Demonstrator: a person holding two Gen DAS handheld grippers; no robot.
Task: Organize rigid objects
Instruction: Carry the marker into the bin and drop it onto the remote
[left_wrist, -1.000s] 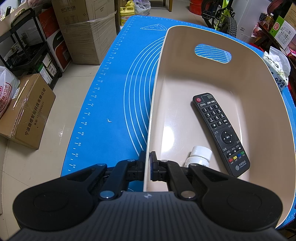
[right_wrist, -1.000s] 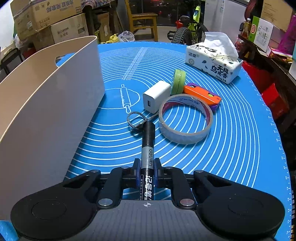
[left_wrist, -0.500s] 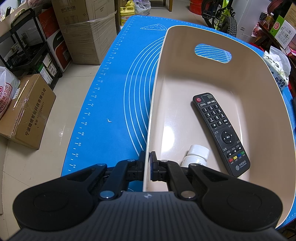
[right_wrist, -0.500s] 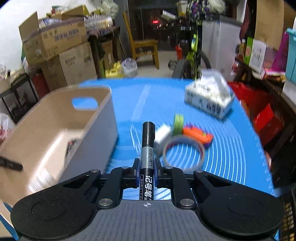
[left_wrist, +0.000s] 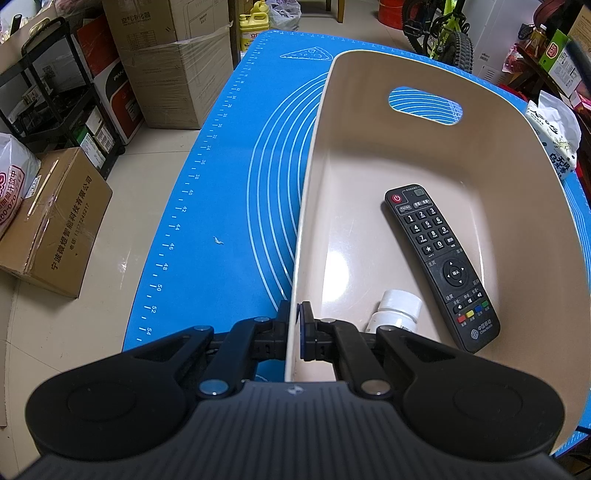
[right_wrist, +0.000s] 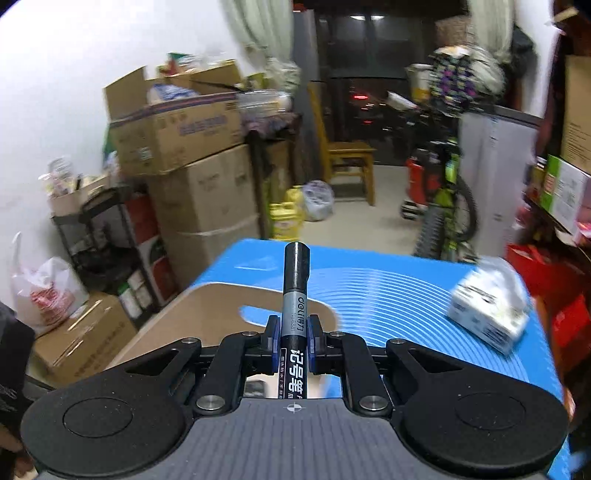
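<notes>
A beige plastic bin (left_wrist: 524, 206) stands on the blue mat (left_wrist: 236, 177). Inside it lie a black remote control (left_wrist: 439, 266) and a small white bottle (left_wrist: 397, 308). My left gripper (left_wrist: 297, 325) is shut on the bin's near-left wall, one pad outside and one inside. In the right wrist view my right gripper (right_wrist: 293, 338) is shut on a black marker pen (right_wrist: 295, 280) that points forward, held high above the mat. The bin (right_wrist: 207, 314) with its handle slot shows below and to the left of the marker.
A tissue pack (right_wrist: 487, 314) lies on the mat's right side. Cardboard boxes (left_wrist: 173, 62), a black shelf rack (left_wrist: 70, 96) and a bag stand on the floor to the left. A bicycle (right_wrist: 447, 206) and a wooden chair (right_wrist: 347, 158) are beyond the table's far end.
My right gripper has lifted the marker off the mat and tilted up, so the tape rolls and charger have dropped out of view. The left gripper and the bin have not moved.
</notes>
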